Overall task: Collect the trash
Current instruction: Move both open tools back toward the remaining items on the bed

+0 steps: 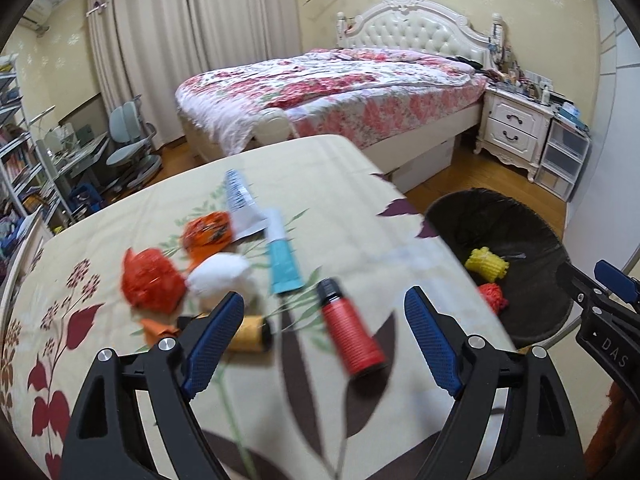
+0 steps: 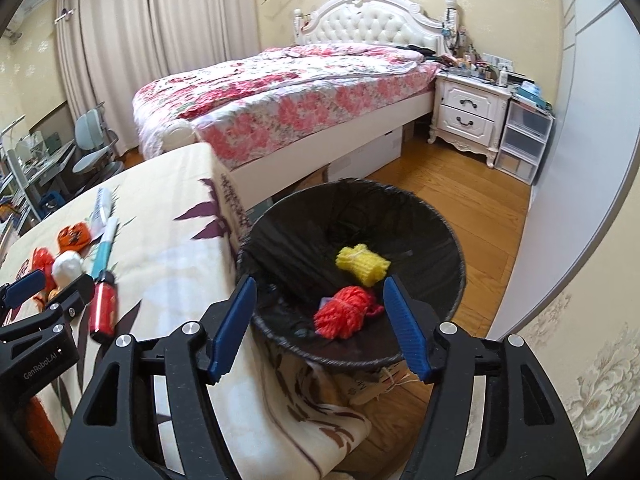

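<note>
On the table's floral cloth [image 1: 120,380] lie a red bottle with a black cap [image 1: 352,336], a teal tube [image 1: 282,266], a white wad [image 1: 220,276], a red crumpled net [image 1: 150,282], an orange wrapper [image 1: 208,232], a white-blue wrapper [image 1: 242,204] and a yellow roll [image 1: 250,334]. My left gripper [image 1: 325,297] hangs open above the bottle, gripping nothing. My right gripper [image 2: 320,283] is open and empty over the black-lined bin [image 2: 440,240]. Inside the bin rest a yellow foam net [image 2: 362,264] and a red foam net [image 2: 344,316].
The bin stands on the wood floor [image 2: 460,200] just past the table's right edge. Behind are a floral bed [image 2: 280,92], a white nightstand [image 2: 468,116], plastic drawers [image 2: 524,140], a desk chair [image 1: 128,136] and shelves [image 1: 16,152] at far left.
</note>
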Demonstrator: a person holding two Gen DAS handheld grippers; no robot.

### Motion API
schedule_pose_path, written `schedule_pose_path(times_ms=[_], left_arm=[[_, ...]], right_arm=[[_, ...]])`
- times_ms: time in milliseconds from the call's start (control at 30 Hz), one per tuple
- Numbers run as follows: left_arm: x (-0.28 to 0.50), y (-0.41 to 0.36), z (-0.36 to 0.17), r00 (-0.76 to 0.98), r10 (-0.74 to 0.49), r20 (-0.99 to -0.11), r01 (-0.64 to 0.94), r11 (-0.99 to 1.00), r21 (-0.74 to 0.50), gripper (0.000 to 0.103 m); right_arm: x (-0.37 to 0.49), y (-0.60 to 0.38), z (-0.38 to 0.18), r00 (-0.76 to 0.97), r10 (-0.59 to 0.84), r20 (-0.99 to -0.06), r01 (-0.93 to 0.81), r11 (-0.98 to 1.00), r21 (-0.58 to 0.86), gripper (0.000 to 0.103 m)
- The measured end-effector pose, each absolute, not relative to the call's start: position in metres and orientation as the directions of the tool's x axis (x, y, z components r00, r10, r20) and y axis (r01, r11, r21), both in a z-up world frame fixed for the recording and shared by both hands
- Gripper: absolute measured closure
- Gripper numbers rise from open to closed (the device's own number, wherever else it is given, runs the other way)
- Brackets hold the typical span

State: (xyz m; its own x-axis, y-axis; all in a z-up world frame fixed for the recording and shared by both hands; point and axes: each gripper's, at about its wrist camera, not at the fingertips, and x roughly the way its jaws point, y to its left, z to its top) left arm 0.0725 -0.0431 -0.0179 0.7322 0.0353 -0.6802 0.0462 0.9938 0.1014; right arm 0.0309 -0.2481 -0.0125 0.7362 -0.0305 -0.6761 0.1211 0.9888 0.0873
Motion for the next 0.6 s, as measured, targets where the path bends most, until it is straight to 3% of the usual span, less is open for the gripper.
schedule_pose_path(times_ms=[367,600], left_arm=[[0.058,0.034,-0.032,0.685,0.160,-0.710,-0.128,0.987,0.098,0.021],[0.071,0.063,-0.047,0.627,0.155,-0.763,-0.170,0.984,0.060,0.021]], right_arm=[[0.027,-0.189,-0.017,0.717,0.073,-0.693,-0.009,0.995,0.095,0.039],[0.030,-0.162,-0.019,0.703,0.114,-0.702,-0.067,0.993,0.093,0.039]])
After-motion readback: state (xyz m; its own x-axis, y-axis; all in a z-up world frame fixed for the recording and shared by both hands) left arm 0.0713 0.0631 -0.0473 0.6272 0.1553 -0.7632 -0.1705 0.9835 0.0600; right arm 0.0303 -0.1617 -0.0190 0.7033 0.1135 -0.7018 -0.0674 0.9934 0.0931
